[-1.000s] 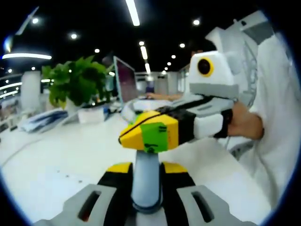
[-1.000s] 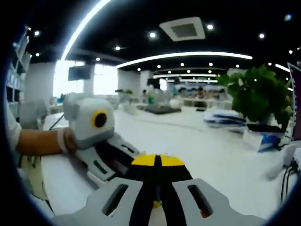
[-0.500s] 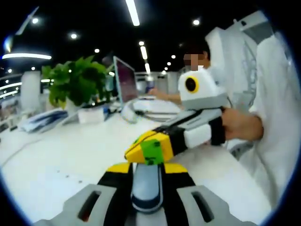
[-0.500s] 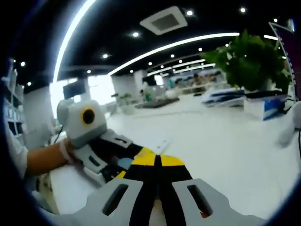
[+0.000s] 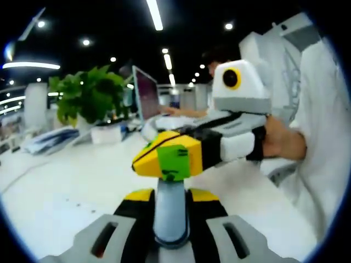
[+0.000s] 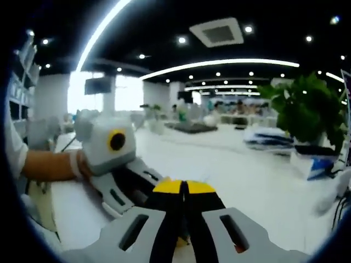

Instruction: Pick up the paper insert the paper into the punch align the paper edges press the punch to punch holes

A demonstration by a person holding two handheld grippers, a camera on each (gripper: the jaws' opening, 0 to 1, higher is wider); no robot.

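Yellow-tipped jaws of the left gripper (image 5: pixel 171 195) clamp a pale grey handle (image 5: pixel 170 211); the right gripper (image 6: pixel 184 188) has its jaws pressed together. No writing is legible.

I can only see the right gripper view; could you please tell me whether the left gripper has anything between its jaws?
Observer: Yes. In the left gripper view, the left gripper has a rounded grey piece between its jaws, which sit against its sides.
Operator: Thank you. Where are my right gripper's tips relative to that piece?
Observer: The right gripper, jaws shut, hangs just over the top end of the grey piece. I cannot tell whether they touch.
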